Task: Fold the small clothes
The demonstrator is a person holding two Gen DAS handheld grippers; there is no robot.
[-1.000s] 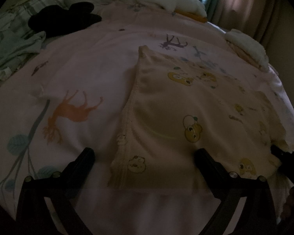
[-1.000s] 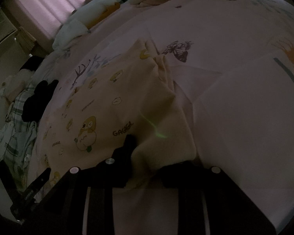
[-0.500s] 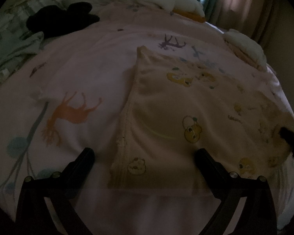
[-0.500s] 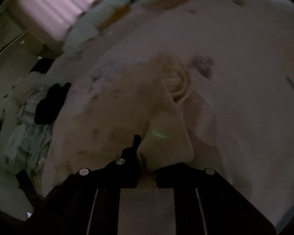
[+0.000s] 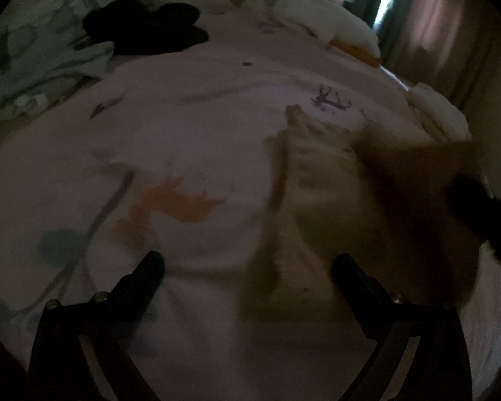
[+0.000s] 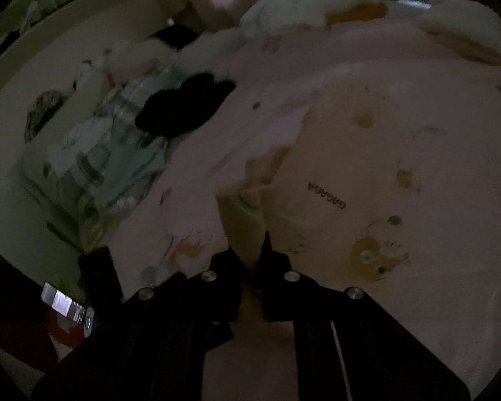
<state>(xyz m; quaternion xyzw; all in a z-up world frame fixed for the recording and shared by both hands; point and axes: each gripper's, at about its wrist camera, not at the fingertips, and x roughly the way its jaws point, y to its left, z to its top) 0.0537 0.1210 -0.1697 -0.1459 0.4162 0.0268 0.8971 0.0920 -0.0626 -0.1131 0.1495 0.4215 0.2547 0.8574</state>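
A small cream garment with yellow cartoon prints lies on the pink bedsheet. In the left wrist view it is blurred, its right side lifted and swinging over to the left. My right gripper is shut on an edge of the garment and shows as a dark shape at the right of the left wrist view. My left gripper is open and empty, low over the sheet at the garment's near left edge.
A black garment and a pale green plaid cloth lie at the far left. White pillows sit at the head of the bed, another at the right edge. Curtains hang behind.
My right gripper has lifted the garment's right edge and carried it up and leftward over the garment. The left gripper stays open and has drifted slightly left.
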